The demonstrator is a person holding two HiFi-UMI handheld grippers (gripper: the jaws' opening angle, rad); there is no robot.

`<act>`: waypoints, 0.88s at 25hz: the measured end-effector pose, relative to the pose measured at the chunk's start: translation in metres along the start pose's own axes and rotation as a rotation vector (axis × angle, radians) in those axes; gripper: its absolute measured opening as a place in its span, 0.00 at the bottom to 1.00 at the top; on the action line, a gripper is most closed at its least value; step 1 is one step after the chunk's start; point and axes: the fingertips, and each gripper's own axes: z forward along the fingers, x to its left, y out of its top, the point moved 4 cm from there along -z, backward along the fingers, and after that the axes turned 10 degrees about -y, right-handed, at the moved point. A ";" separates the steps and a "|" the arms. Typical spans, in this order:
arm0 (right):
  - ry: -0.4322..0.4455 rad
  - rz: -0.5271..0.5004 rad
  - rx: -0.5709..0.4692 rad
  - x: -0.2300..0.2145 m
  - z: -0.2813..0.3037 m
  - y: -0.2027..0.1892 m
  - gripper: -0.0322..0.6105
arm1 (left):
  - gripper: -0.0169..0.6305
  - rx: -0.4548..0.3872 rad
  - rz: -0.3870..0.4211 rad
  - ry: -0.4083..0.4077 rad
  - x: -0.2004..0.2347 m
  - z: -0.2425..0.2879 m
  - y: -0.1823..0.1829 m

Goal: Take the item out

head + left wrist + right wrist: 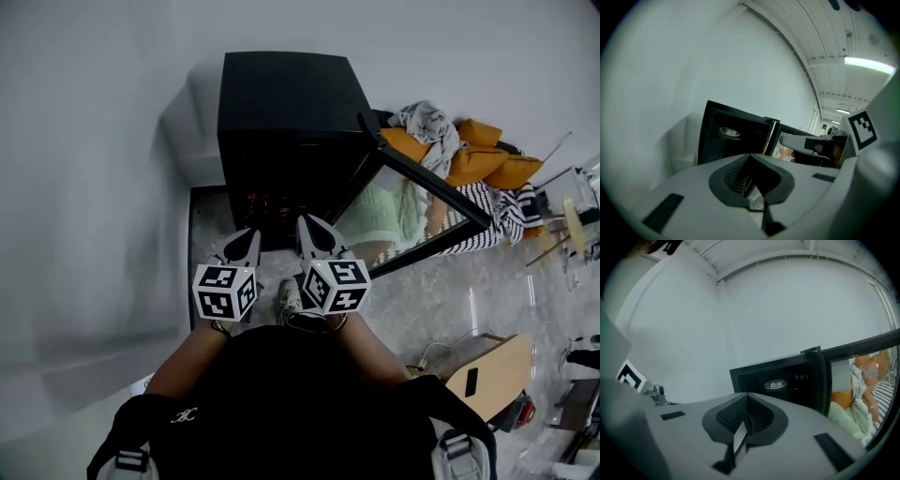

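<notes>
Observed left gripper [750, 158] and right gripper [747, 397] pressed together, pinching nothing, aimed at open black cabinet [281, 103]. Noted 1 pale item [776, 384] inside cabinet, glass door [405, 211] swung right.

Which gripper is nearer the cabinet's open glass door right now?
Right. The right gripper is just left of the glass door; the left gripper is farther left, facing the black cabinet.

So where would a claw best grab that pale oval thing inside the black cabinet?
Probably its near rim, coming straight in through the open front: the oval thing lies flat, high in the cabinet, which is walled elsewhere; the door stands swung right.
</notes>
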 end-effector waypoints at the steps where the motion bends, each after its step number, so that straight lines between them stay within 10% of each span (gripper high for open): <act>1: 0.003 -0.002 0.002 -0.005 0.007 0.004 0.06 | 0.04 0.001 -0.004 0.002 0.002 0.009 0.004; 11: 0.035 0.002 0.068 -0.061 0.066 0.016 0.06 | 0.04 0.055 -0.103 0.053 0.031 0.107 0.019; 18: 0.053 -0.004 0.095 -0.094 0.100 0.020 0.06 | 0.04 -0.127 -0.563 -0.013 0.068 0.167 0.011; 22: 0.074 -0.016 0.121 -0.109 0.116 0.021 0.06 | 0.04 -0.188 -0.621 0.019 0.078 0.185 0.008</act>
